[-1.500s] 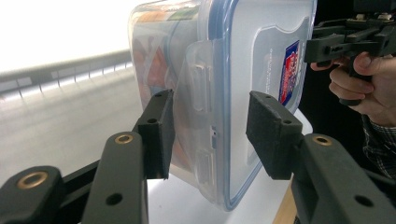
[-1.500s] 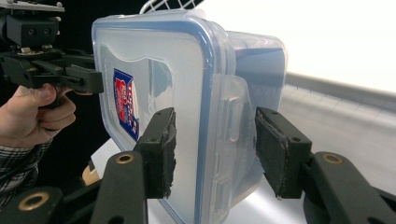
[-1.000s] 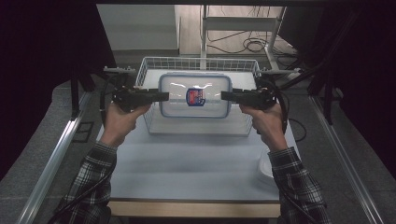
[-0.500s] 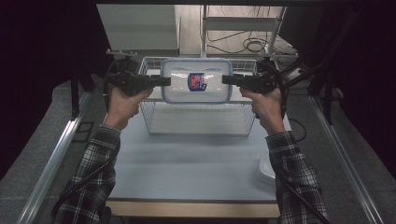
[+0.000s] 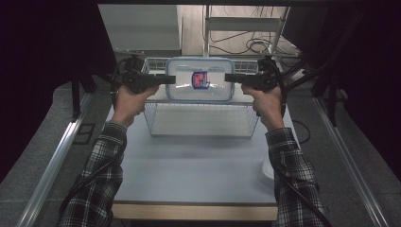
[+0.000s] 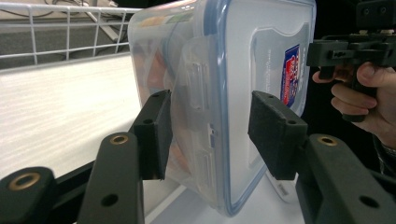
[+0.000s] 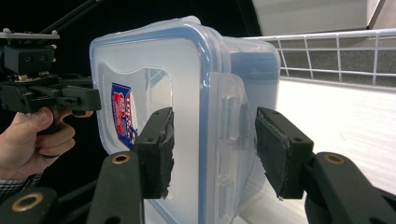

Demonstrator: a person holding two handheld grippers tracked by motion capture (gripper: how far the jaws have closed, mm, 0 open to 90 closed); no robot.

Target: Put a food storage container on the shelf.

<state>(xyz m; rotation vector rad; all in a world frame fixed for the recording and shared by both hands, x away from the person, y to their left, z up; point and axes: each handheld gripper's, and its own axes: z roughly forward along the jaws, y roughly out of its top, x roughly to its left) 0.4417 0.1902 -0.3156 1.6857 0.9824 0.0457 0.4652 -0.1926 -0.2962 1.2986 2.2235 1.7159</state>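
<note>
A clear plastic container (image 5: 200, 90) with a blue-sealed lid and a red and blue sticker (image 5: 200, 79) hangs lid-up over the far part of a white wire basket (image 5: 203, 120). My left gripper (image 5: 170, 79) grips its left end and my right gripper (image 5: 229, 78) its right end. In the left gripper view the container (image 6: 261, 46) sits between the pads of the left gripper (image 6: 212, 135), over the latch. In the right gripper view the right gripper (image 7: 215, 149) clamps the container (image 7: 154, 60) at the other latch, one pad on the lid and one on the base.
The basket stands on a pale table (image 5: 198, 175), toward its far side. A white round object (image 5: 267, 172) lies at the table's right edge. Metal rails run along both sides. Cables and a metal frame lie behind the table.
Both hands have carried the container up and away, from low inside the basket to above its far rim. The grip at both ends has stayed the same.
</note>
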